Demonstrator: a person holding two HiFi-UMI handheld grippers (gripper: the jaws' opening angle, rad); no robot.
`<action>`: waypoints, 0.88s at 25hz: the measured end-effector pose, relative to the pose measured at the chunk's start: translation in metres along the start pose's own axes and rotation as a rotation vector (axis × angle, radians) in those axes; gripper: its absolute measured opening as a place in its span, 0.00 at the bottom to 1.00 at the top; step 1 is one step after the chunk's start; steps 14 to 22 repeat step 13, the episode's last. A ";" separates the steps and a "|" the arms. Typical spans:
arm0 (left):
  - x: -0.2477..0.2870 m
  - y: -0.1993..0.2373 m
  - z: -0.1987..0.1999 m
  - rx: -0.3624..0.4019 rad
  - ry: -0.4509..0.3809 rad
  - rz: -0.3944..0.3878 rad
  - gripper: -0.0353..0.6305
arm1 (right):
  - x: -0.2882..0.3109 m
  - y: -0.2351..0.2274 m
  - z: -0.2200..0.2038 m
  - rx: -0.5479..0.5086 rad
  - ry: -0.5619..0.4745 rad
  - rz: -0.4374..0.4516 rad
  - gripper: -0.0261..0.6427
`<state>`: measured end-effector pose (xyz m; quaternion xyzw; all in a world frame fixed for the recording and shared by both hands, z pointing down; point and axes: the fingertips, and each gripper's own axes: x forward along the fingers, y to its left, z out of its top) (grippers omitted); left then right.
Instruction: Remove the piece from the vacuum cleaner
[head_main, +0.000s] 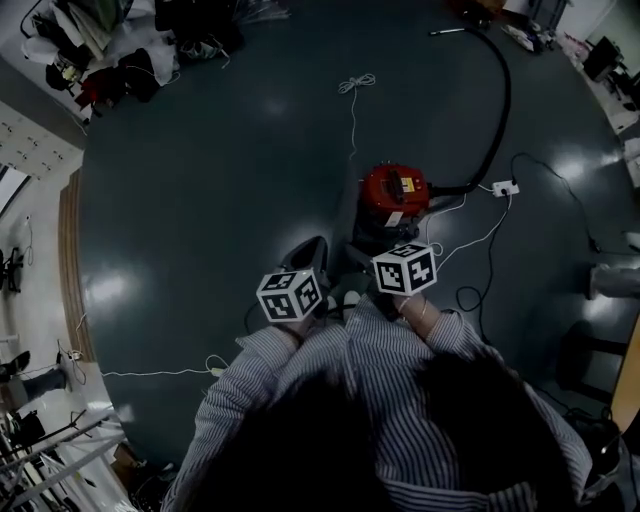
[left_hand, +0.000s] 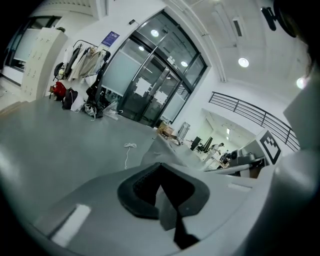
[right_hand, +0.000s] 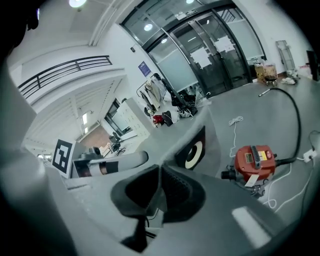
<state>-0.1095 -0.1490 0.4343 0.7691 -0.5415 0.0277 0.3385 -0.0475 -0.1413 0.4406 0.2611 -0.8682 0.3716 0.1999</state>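
Observation:
The red vacuum cleaner stands on the dark floor, its black hose curving away behind it. A grey bag-like piece with a black square collar and pale ring hangs in the air in front of me, apart from the vacuum. My left gripper is shut on one edge of it. My right gripper is shut on the other edge. Both are held close together, well above the floor.
A white power strip and loose white cables lie right of the vacuum. A coiled white cord lies farther out. Clothes and bags are piled at the far left, by glass doors. Someone's foot shows at the right.

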 end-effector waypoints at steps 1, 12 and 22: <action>0.000 -0.002 -0.001 0.000 0.002 -0.004 0.06 | -0.001 0.001 0.001 -0.010 0.002 -0.002 0.07; 0.008 -0.004 0.002 -0.010 0.007 0.004 0.06 | -0.005 -0.004 0.013 -0.047 0.000 -0.012 0.07; 0.009 -0.003 0.004 -0.010 0.005 0.004 0.06 | -0.005 -0.005 0.015 -0.050 0.000 -0.012 0.07</action>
